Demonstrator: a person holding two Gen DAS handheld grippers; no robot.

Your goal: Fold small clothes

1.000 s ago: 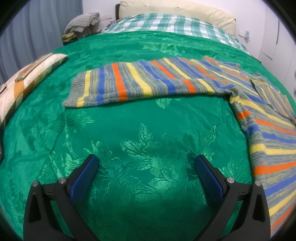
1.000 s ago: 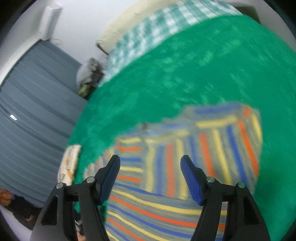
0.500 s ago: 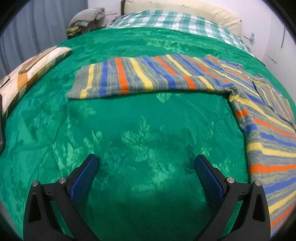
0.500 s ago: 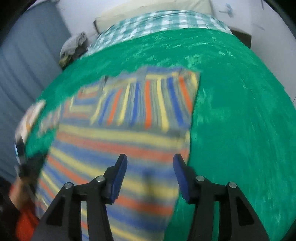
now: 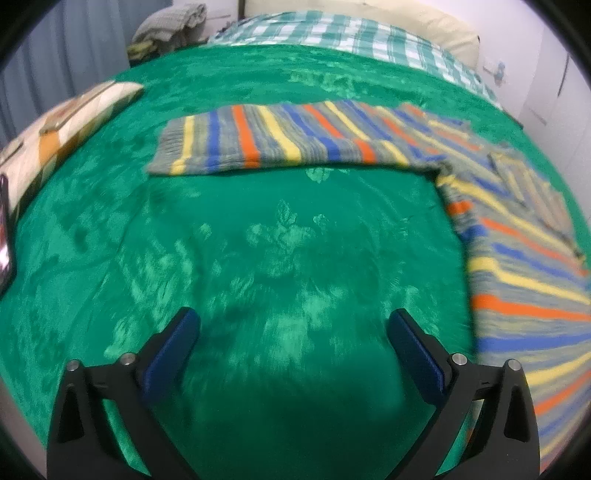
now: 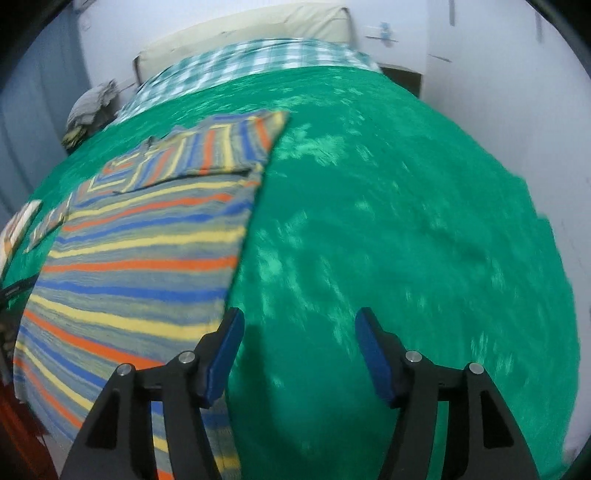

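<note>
A striped sweater (image 5: 509, 266) lies flat on a bed covered by a green floral spread (image 5: 280, 236); its bands run grey, blue, orange and yellow. In the left wrist view one sleeve (image 5: 273, 138) stretches straight out to the left across the spread, its ribbed cuff at the far left end, while the body fills the right side of the picture and runs down toward the lower right edge. The left claw (image 5: 293, 332) stands wide, its blue-padded fingers (image 5: 171, 349) over bare spread with nothing between them, well apart from the sleeve and just left of the sweater's body. In the right wrist view the sweater (image 6: 140, 258) covers the left half, its straight side edge running from the far end down to the near left finger. The other sleeve (image 6: 207, 151) lies folded across the upper part of the body. The right claw (image 6: 299, 350) is also wide and holds nothing; its left finger (image 6: 223, 358) sits right at the sweater's side edge, whether touching the cloth cannot be told, and its right finger is over green spread. Beyond the spread are a green-and-white checked sheet (image 5: 343, 35) and a cream pillow (image 5: 424, 27) at the head of the bed. A patterned cushion (image 5: 62, 122) lies at the left edge of the bed, and a heap of grey cloth (image 5: 170, 22) sits beside the bed's far corner.
</note>
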